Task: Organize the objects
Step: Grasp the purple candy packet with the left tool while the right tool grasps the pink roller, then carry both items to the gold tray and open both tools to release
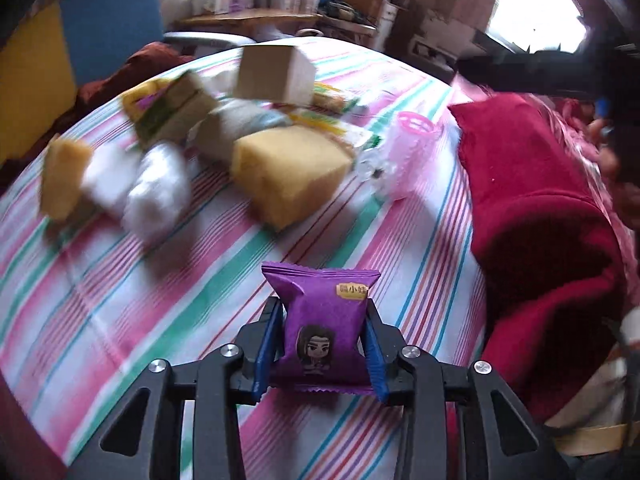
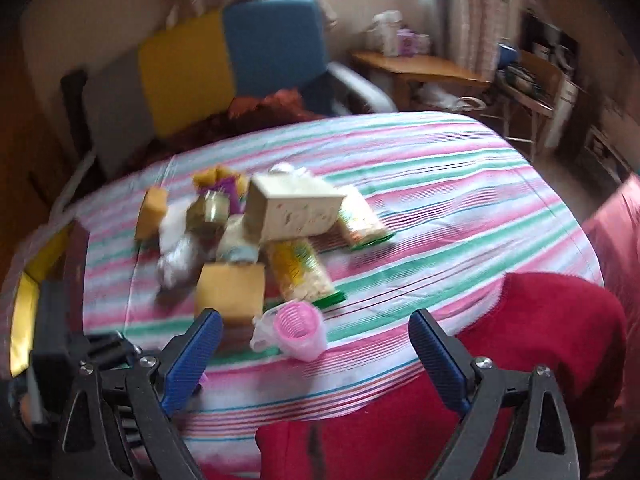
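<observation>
My left gripper (image 1: 322,308) is shut on a purple snack packet (image 1: 320,332) with a cartoon figure; both blue pads press its sides just over the striped cloth (image 1: 120,320). Further back lies a blurred pile: a yellow sponge block (image 1: 288,172), a cardboard box (image 1: 276,74), a white wad (image 1: 156,192) and a pink ribbed cup (image 1: 412,148). My right gripper (image 2: 315,316) stands open, with nothing between its pads. It hangs over the near edge of the cloth, and the pink cup (image 2: 300,332) lies on its side just beyond it. The yellow block (image 2: 232,292) and the box (image 2: 296,210) lie behind.
A red cloth (image 1: 532,216) lies heaped at the right edge of the table and fills the near right of the right wrist view (image 2: 440,400). Flat snack packs (image 2: 300,276) lie beside the pile. Blue and yellow cushions (image 2: 224,56) and a wooden side table (image 2: 416,68) stand behind.
</observation>
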`<state>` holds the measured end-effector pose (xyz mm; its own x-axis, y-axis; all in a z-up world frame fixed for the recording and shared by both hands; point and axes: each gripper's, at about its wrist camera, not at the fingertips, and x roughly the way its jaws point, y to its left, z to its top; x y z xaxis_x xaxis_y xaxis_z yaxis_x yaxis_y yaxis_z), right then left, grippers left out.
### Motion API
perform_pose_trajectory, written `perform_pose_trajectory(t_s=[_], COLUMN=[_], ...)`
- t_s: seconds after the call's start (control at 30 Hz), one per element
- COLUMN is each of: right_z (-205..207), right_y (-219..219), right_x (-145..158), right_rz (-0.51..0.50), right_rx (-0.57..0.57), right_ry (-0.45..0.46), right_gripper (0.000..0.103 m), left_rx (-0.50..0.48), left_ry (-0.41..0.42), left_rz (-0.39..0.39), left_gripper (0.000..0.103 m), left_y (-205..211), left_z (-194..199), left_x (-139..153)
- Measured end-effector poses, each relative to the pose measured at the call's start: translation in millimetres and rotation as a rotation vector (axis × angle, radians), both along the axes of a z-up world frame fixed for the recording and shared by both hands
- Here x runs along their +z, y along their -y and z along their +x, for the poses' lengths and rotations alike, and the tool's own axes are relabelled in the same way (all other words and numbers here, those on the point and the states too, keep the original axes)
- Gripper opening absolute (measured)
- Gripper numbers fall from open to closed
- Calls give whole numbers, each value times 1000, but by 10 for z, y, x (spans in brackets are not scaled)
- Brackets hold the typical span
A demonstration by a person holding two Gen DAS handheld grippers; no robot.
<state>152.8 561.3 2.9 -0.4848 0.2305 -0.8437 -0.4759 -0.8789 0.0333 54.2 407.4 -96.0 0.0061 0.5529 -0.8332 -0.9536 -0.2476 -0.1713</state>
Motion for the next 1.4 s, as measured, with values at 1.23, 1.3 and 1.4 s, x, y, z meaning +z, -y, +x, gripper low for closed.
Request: perform_pose_trajectory(t_s=[1.23, 1.3, 1.4], right_z=[-619, -774, -1076], right_y=[675, 938, 1394], right_x=[507, 566, 559], right_rz=[-15, -41, -96], right_rx=[205, 272, 388], right_ry=[-90, -125, -154], right_gripper=[43, 43, 43], left_rx=[400, 483, 614], left_ry=[-72, -84, -116], left_rz=[216, 243, 257], left_gripper=[36, 36, 36], left_y=[1444, 1728, 2139], left_z=[-325, -430, -565], left_x=[645, 739, 834])
